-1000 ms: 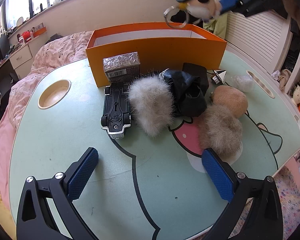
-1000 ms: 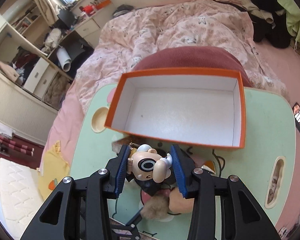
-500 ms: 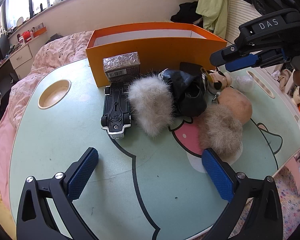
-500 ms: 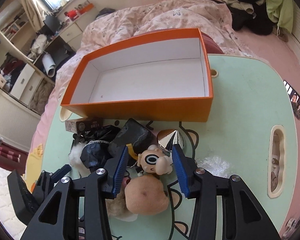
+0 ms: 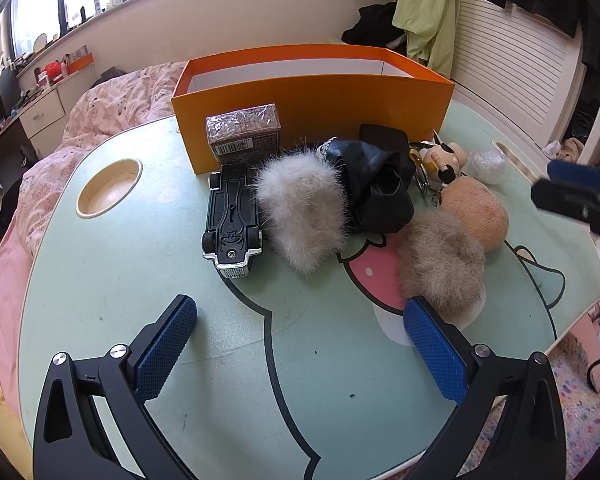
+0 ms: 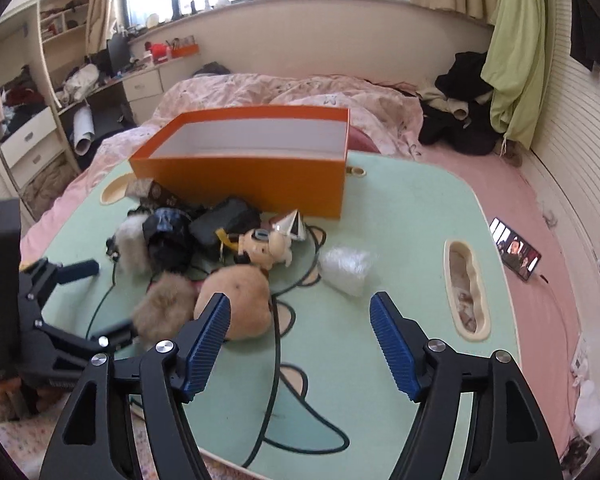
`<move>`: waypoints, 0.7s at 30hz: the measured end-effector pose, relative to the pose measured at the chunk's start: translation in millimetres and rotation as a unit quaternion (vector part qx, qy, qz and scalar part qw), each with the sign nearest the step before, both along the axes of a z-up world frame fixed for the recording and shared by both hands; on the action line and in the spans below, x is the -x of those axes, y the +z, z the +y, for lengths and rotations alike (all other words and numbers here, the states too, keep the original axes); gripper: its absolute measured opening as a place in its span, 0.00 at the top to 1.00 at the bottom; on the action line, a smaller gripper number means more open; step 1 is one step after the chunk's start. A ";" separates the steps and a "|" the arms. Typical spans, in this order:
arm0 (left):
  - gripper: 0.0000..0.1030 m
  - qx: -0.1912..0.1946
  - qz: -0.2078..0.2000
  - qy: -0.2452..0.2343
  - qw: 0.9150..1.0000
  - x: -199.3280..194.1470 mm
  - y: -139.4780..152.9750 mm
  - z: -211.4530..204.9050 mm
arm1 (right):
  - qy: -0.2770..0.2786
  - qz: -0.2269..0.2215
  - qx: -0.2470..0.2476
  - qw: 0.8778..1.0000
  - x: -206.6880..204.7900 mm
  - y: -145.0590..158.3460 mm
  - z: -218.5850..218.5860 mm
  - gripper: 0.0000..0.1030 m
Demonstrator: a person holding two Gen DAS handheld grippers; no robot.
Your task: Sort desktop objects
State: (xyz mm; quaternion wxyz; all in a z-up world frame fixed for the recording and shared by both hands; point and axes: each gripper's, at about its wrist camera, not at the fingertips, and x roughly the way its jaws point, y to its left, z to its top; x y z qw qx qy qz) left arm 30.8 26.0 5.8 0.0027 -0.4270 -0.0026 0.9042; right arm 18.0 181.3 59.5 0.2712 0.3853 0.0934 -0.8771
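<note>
Nearest me, my left gripper [image 5: 300, 344] hung wide and empty over the green table [image 5: 100, 288], just short of the tan fur ball [image 5: 440, 264]. My right gripper [image 6: 300, 344] was spreading its jaws with nothing between them. Beyond the tan fur ball lay the round peach plush [image 6: 240, 296], the white fur ball [image 5: 300, 216] and an upturned toy car [image 5: 232, 220]. Farther on, the small doll keychain [image 6: 266, 244] lay loose on the table beside the black cloth [image 5: 380, 188], short of the orange box [image 5: 312, 96], whose inside looked bare from my right wrist.
</note>
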 end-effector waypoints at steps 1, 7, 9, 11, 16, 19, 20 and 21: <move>0.00 0.000 0.000 0.001 1.000 0.0 0.0 -0.1 | 0.002 -0.004 0.005 1.000 -1.7 -6.4 2.4 0.30; 0.00 0.001 0.000 0.002 1.000 0.0 0.2 0.3 | -0.008 0.009 -0.028 1.000 -7.7 -40.6 -10.5 0.23; 0.00 0.000 0.000 0.002 1.000 -0.5 0.0 -0.9 | -0.012 0.024 -0.023 0.999 -9.5 -45.9 -13.1 0.02; 0.00 0.001 0.000 0.001 1.000 -1.4 0.3 -1.4 | -0.007 0.023 -0.017 1.000 -9.1 -46.8 -13.0 0.00; 0.00 0.001 0.001 0.003 1.000 -2.1 -0.2 -2.0 | -0.006 0.023 -0.018 1.000 -8.4 -46.4 -13.5 0.00; 0.00 0.001 0.001 0.003 1.000 -2.0 -0.2 -1.8 | -0.006 0.023 -0.018 1.000 -8.5 -46.5 -13.5 0.00; 0.00 0.001 0.001 0.004 1.000 -2.0 -0.1 -1.8 | -0.006 0.022 -0.018 1.000 -8.3 -46.6 -13.6 0.00; 0.00 0.001 0.001 0.004 1.000 -2.0 -0.2 -1.7 | -0.006 0.022 -0.018 1.000 -8.2 -46.8 -13.9 0.00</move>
